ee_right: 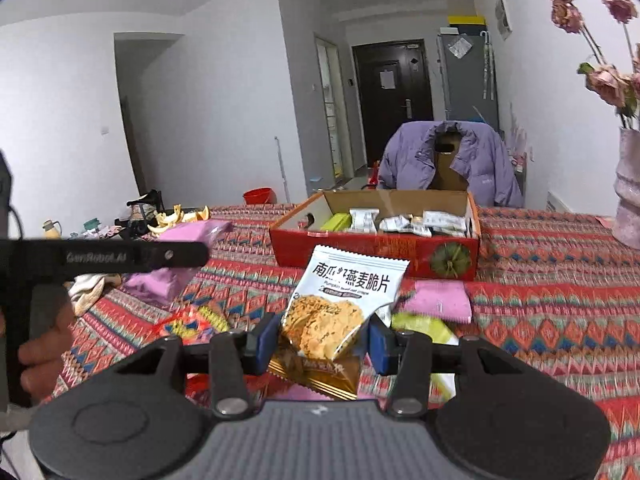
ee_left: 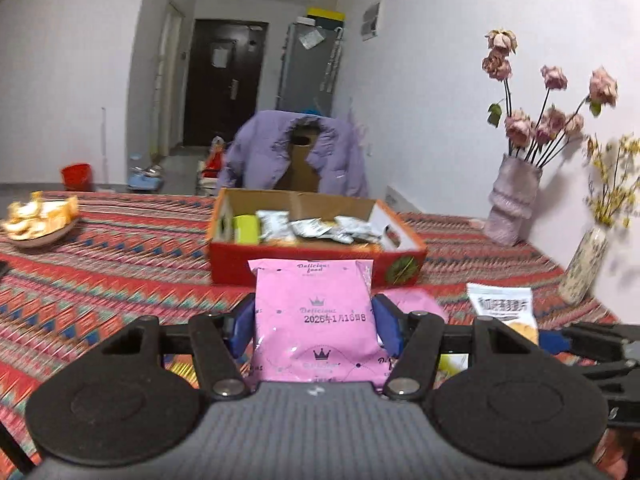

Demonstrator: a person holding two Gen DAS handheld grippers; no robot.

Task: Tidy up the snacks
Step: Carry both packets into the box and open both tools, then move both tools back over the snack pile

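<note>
**Two packets held clear of the counter, red box ahead**

The left hand-held gripper [ee_left: 315,326] is clamped on a pink snack packet [ee_left: 316,316]; the right hand-held gripper [ee_right: 323,342] grips a white oat-crisp packet [ee_right: 344,300] by its lower end. Both hang above the patterned counter [ee_left: 120,264], short of the red cardboard box [ee_left: 312,264], which already holds several packets. The oat-crisp packet leans over and could swing or slip out. With both packets heading for one opening, they may collide or catch the near wall.

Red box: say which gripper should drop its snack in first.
Left, probably. The left gripper holds its pink packet squarely before the red box; the right gripper, holding the oat packet, sits off its left corner.
</note>
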